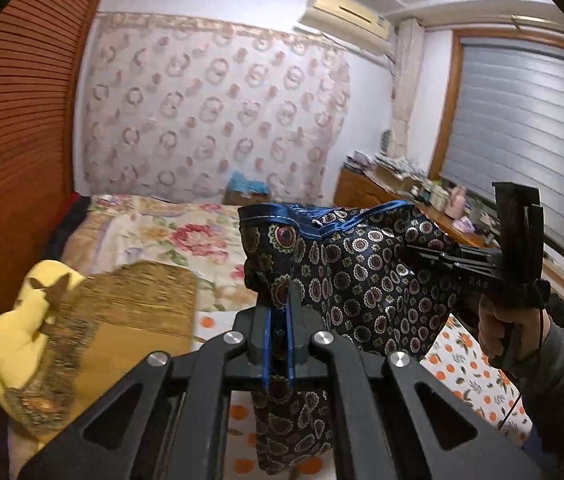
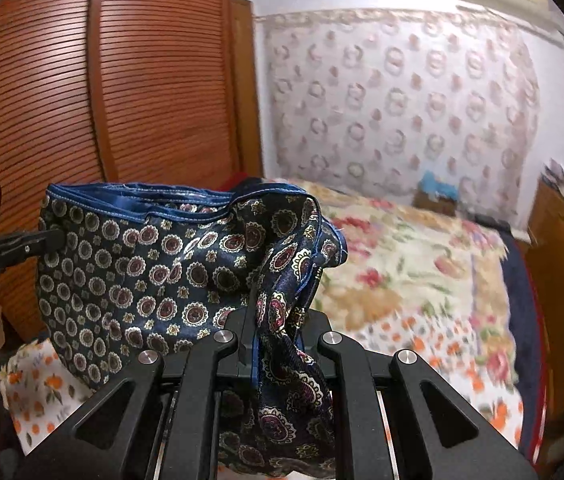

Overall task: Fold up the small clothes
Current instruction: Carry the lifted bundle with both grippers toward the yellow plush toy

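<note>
A dark navy satin garment (image 1: 361, 272) with round medallion print and blue trim hangs in the air above the bed, stretched between both grippers. In the left wrist view my left gripper (image 1: 280, 312) is shut on one upper corner, and loose cloth drapes down between its fingers. My right gripper (image 1: 407, 250) pinches the other end at the right, held by a person's hand (image 1: 497, 332). In the right wrist view the right gripper (image 2: 256, 312) is shut on a bunched corner of the garment (image 2: 142, 264). The left gripper (image 2: 58, 240) clamps the far left edge.
Below lies a bed with a floral quilt (image 1: 154, 232) and an orange-print sheet (image 1: 465, 368). A yellow plush toy (image 1: 14, 332) and a woven cushion (image 1: 134, 304) sit at the left. A slatted wooden wardrobe (image 2: 122, 80) stands behind, and a cluttered dresser (image 1: 369, 192) under the window.
</note>
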{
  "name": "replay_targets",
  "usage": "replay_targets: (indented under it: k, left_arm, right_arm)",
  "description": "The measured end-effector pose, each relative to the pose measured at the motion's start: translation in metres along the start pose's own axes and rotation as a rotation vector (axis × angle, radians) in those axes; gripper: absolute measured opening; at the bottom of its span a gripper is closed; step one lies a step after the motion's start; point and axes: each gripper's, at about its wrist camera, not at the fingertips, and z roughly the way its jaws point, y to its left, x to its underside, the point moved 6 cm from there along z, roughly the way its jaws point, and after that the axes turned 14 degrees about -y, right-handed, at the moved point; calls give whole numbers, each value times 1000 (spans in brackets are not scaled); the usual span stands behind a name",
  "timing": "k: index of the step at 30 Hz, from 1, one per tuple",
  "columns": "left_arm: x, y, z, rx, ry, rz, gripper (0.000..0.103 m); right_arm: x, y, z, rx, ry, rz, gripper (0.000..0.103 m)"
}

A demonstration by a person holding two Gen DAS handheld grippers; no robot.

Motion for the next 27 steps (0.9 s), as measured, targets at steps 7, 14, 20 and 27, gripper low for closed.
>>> replay_targets:
  k: [7,14,20,27]
  left_arm:
    - [0,65,-28,-126,-74,-85,3]
    - [35,133,-46,-282,-69,-162,3]
    - [80,166,-53,-377,-14,-211,3]
    - [107,174,-63,-423,5,-238,3]
  right_arm:
    - [-43,59,61,-106,-27,-128,10]
    - [-52,127,148,-210,4,-248,10]
    - [-21,172,226,-288,98,-300,10]
    - [-6,194,269,-314,131,-297,12]
